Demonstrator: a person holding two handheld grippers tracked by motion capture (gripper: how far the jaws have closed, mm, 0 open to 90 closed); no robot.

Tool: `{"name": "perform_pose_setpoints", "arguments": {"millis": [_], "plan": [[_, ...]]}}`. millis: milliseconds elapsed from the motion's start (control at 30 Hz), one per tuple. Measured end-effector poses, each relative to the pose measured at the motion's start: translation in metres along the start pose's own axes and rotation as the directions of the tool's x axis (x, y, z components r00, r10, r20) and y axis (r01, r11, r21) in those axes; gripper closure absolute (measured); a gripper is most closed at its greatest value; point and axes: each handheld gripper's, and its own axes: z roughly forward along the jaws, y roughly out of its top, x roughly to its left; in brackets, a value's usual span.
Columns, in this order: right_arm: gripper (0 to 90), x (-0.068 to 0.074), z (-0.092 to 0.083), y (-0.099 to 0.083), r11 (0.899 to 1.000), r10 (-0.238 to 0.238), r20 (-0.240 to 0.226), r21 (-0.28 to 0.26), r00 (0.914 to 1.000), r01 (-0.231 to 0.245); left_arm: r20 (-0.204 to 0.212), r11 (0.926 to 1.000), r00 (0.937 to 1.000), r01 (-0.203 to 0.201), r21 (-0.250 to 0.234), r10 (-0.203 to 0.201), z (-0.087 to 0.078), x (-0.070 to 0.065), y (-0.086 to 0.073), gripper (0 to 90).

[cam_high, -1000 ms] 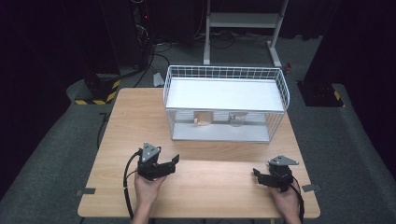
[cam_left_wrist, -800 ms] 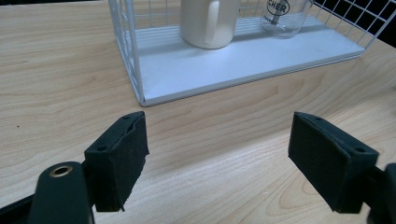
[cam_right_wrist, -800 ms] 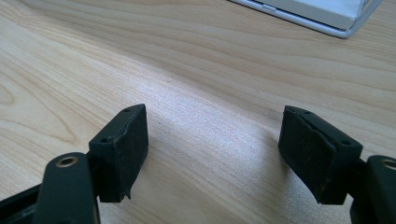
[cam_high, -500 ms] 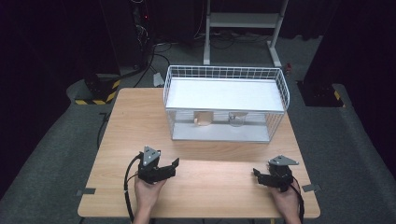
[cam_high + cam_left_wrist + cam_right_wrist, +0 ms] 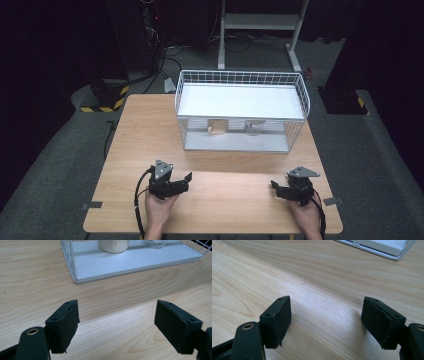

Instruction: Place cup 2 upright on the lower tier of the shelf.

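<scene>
Left hand-held gripper and right hand-held gripper, both released and grasping nothing, near the front edge of the light wooden counter; cream ceramic mug inside the white wire basket toward the back edge.
</scene>
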Motion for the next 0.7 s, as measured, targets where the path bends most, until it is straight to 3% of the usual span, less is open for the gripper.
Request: {"name": "perform_pose_setpoints", "arguments": {"millis": [700], "plan": [[24.4,0.000,0.000,0.000,1.000,0.000,0.000,0.000,1.0000,0.000,-0.034,0.9989,0.9994,-0.008,0.047,0.010,0.012,0.002,-0.012,20.5]]}}
